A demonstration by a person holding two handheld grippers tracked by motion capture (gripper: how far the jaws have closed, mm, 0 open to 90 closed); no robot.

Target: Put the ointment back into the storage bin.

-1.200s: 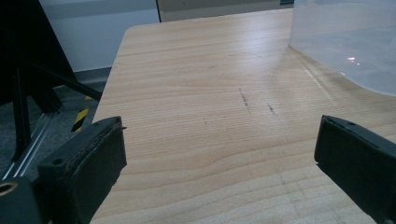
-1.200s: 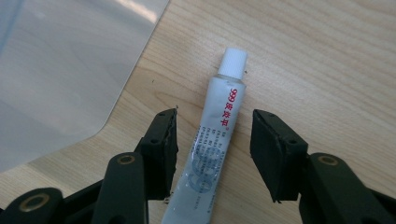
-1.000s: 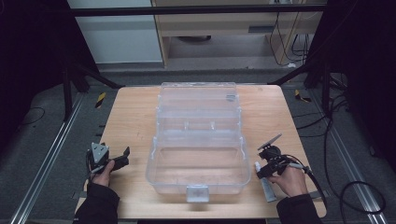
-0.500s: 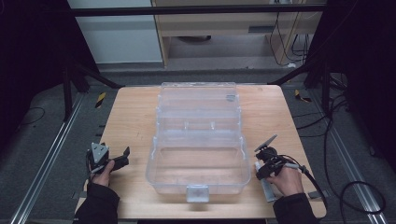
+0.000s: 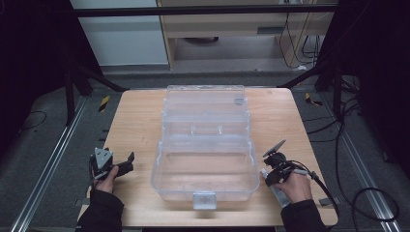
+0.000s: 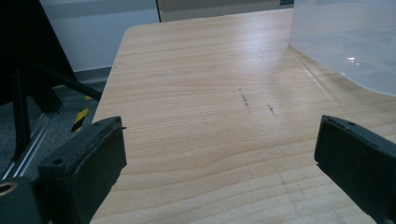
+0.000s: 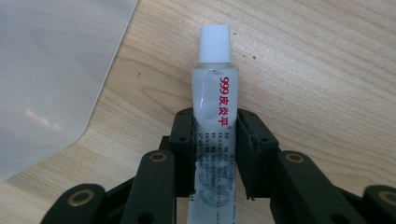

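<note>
Wooden table [image 5: 135,121] on a grey floor, dark frame struts to either side, a cabinet behind; the person's forearms enter from the near edge.

Right gripper [image 7: 215,140]: jaws pressed against both sides of a small white ointment tube [image 7: 214,130], pinching it about mid-body. Tube points away from the gripper, ribbed white cap [image 7: 215,43] forward and clear of the jaws. In the high view this gripper [image 5: 273,166] sits near the table's right near corner, with the tube [image 5: 275,188] running back beneath the hand [image 5: 293,186]. Whether the tube rests on the wood or is just lifted, cannot tell.

Left gripper [image 6: 215,154]: jaws spread wide, nothing between them, bare wood ahead. High view places it [image 5: 116,166] by the left near corner, well apart from the tube.

Between the two grippers: a clear plastic organiser box [image 5: 205,145], lid open and lying back toward the far edge, a latch [image 5: 203,199] at its near wall. Base looks empty.

Risks (judgement): the tube is soft and smooth, so a hard squeeze could deform it or force contents toward the cap; a light one could let it slide out lengthwise or pivot. Box wall is just beside the right gripper, so a swing inward might knock it.

Writing: red "999" followed by Chinese characters along the tube; the smaller grey print beneath is too fine to read.
</note>
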